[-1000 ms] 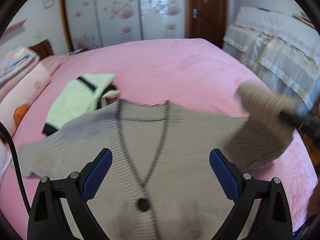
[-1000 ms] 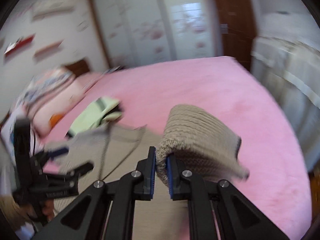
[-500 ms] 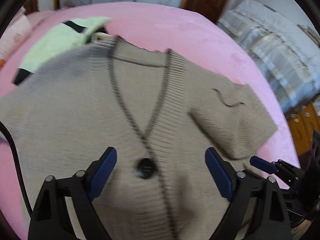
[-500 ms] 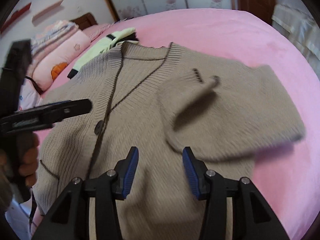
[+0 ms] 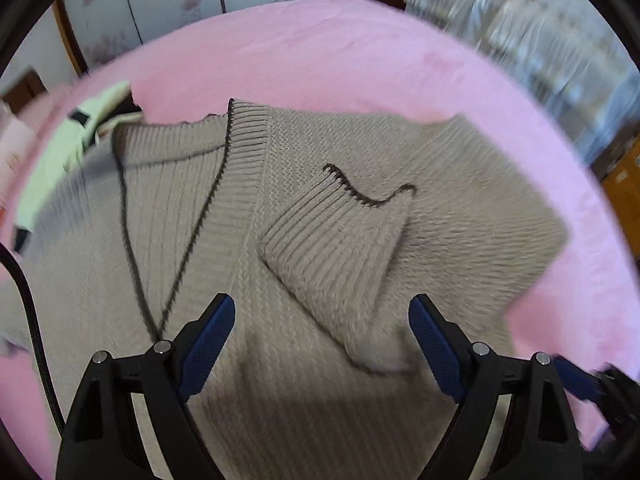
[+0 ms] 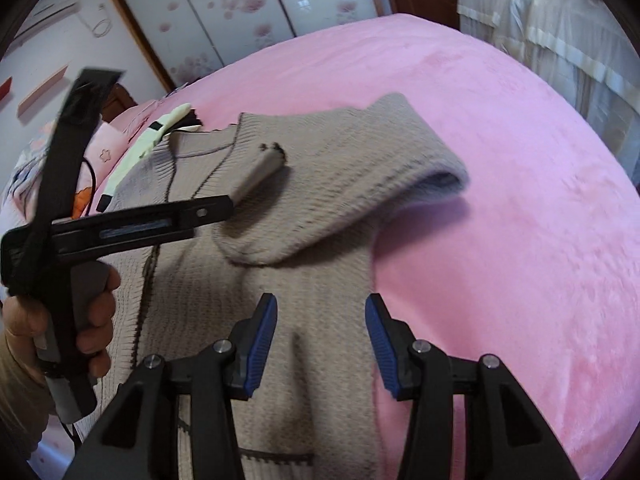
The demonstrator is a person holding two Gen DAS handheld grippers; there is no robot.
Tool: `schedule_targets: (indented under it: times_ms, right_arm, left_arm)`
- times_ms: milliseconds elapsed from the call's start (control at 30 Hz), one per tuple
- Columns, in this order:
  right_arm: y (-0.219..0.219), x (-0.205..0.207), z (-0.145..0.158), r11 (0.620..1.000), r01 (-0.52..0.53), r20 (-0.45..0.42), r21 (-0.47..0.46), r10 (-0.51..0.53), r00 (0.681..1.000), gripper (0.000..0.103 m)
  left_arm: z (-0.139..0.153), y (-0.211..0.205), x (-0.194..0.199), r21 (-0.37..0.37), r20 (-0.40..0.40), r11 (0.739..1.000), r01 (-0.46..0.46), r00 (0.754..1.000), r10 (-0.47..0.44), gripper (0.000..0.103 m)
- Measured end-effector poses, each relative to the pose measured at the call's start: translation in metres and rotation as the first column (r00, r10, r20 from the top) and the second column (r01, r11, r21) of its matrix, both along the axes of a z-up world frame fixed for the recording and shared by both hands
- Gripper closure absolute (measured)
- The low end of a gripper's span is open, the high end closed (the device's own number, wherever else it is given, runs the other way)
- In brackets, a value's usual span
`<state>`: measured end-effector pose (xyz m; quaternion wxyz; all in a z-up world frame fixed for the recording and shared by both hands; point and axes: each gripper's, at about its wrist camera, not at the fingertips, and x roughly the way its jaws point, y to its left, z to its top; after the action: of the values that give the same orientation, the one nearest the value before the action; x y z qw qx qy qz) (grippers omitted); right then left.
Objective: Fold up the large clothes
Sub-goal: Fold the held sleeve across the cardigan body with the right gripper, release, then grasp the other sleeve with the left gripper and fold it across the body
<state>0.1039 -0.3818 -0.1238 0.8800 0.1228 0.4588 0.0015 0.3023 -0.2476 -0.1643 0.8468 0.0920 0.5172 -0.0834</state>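
A beige knit cardigan with dark trim lies face up on the pink bed. Its right sleeve is folded inward across the chest, the ribbed cuff on the body. My left gripper is open and empty above the folded sleeve. My right gripper is open and empty over the cardigan's right side. The left gripper also shows in the right wrist view, held by a hand and reaching over the chest toward the cuff.
A pale green garment lies beyond the cardigan's left shoulder. Pillows are stacked at the far left. A covered piece of furniture stands to the right of the bed, wardrobe doors behind it.
The right gripper opened and let go of the sleeve, which now lies folded over the chest. Both grippers have shifted toward the cardigan's right side.
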Motion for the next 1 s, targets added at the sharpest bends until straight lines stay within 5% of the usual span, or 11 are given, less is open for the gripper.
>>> schedule_targets:
  times_ms: [67,100,133,233,400,533,667,767,1000]
  right_arm:
    - [-0.006,0.0,-0.003,1.0,0.014,-0.006,-0.001,-0.014,1.0,0.057]
    - [-0.01,0.001,-0.005,1.0,0.021,-0.012,-0.002,-0.021,1.0,0.057]
    - [-0.013,0.002,-0.006,1.0,0.026,-0.014,-0.002,-0.026,1.0,0.057]
    - [-0.022,0.007,-0.008,0.999,0.04,-0.016,0.008,-0.04,0.999,0.057]
    - [-0.029,0.032,-0.012,0.998,0.047,-0.017,0.029,-0.047,0.999,0.057]
    - [-0.029,0.063,-0.018,0.998,0.059,-0.027,0.033,-0.058,0.998,0.057]
    - [-0.026,0.09,-0.019,0.996,0.093,-0.014,0.006,-0.093,0.996,0.057]
    - [-0.02,0.1,-0.018,0.993,0.108,0.001,-0.036,-0.108,0.994,0.057]
    - [0.008,0.103,-0.039,0.97,0.052,-0.079,-0.237,-0.072,0.994,0.057]
  left_arm:
    - [-0.01,-0.012,0.008,0.105,-0.003,0.994,-0.012,1.0,0.012,0.017]
    - [-0.013,-0.013,0.012,0.122,-0.007,0.993,-0.011,1.0,0.012,0.044]
    - [-0.014,-0.013,0.014,0.106,-0.021,0.994,0.004,1.0,-0.002,0.091]
    - [-0.004,-0.003,0.025,0.024,-0.06,1.0,-0.008,0.998,0.009,0.093]
    - [0.084,0.029,0.038,-0.118,0.152,0.993,-0.012,0.988,0.03,0.095]
    - [0.146,0.057,0.048,-0.139,0.304,0.99,-0.022,0.95,0.064,0.096]
    - [0.175,0.09,0.055,-0.084,0.386,0.995,-0.062,0.918,0.09,0.096]
    - [0.159,0.125,0.067,-0.028,0.381,0.993,-0.112,0.917,0.114,0.096]
    - [0.016,0.195,0.092,0.032,0.113,0.974,-0.223,0.969,0.218,0.096]
